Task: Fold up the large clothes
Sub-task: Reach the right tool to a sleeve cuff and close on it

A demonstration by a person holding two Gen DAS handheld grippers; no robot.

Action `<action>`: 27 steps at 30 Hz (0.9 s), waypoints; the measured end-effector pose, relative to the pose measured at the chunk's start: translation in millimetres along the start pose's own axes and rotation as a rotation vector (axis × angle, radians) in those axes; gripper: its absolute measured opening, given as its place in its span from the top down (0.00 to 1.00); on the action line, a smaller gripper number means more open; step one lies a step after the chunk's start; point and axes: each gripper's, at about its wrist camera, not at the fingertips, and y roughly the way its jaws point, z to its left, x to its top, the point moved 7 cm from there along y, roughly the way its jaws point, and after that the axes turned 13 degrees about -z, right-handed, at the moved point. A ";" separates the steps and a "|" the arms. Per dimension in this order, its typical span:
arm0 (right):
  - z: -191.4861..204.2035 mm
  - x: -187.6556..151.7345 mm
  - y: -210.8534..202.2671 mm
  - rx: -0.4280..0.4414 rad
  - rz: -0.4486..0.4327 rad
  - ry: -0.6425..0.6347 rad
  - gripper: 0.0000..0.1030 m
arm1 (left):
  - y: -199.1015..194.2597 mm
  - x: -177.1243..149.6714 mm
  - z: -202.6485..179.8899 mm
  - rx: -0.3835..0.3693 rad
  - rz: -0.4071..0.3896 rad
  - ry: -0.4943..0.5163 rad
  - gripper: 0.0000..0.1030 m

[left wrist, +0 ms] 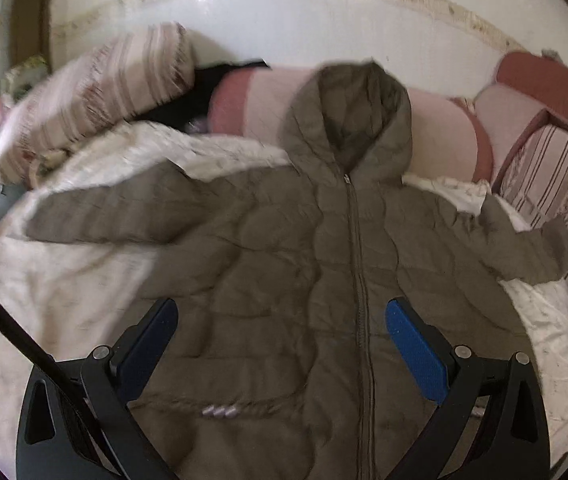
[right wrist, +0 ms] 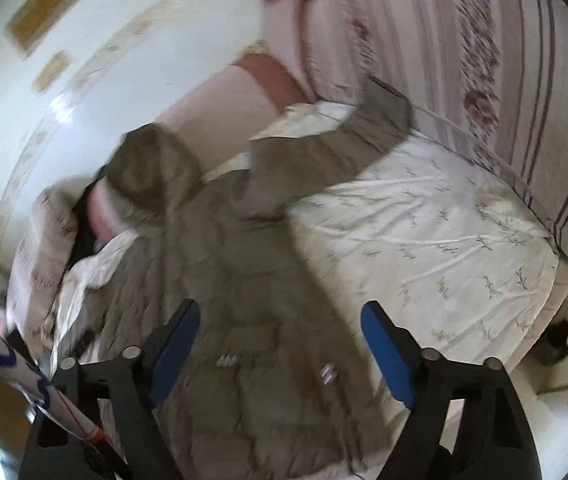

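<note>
An olive-green quilted puffer jacket with a hood lies face up on a white bedsheet printed with small leaf sprigs. Its front zip is closed to the neck, and the hood rests on a pink bolster cushion against the glossy white wall. Both sleeves spread outward; the one on the right of the left wrist view reaches toward a striped floral cushion, with its cuff just beside it. A striped pillow sits at the far left.

In the right wrist view, bare sheet lies open to the right of the jacket as far as the mattress edge, with floor beyond.

The left gripper is spread wide above the jacket's lower body, its blue pads either side of the zip, holding nothing. The right gripper is likewise wide apart above the lower part of the jacket and empty; whether either touches the fabric is unclear.
</note>
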 end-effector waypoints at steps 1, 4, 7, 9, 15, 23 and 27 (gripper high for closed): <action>-8.4 6.1 10.4 -0.014 0.007 0.031 0.19 | 10.7 -8.6 -0.6 0.011 0.000 0.009 0.00; -31.2 26.2 40.9 -0.067 0.020 0.077 0.25 | 40.8 -26.7 0.3 0.020 0.070 0.026 0.00; -48.5 52.6 68.9 -0.134 0.005 0.073 0.33 | 56.7 -22.1 -1.6 -0.026 0.097 0.007 0.00; -57.4 76.1 86.3 -0.163 -0.030 0.065 0.37 | 63.9 -20.1 0.8 -0.012 0.093 0.008 0.00; -76.5 130.3 126.4 -0.282 -0.095 -0.020 0.44 | 81.6 -22.3 -0.7 -0.011 0.116 0.026 0.00; -113.0 189.6 181.9 -0.369 -0.137 -0.062 0.53 | 88.7 -24.3 2.8 0.007 0.118 0.035 0.00; -128.3 201.4 207.2 -0.372 -0.123 -0.051 0.53 | 92.2 -26.7 2.1 0.019 0.119 0.052 0.00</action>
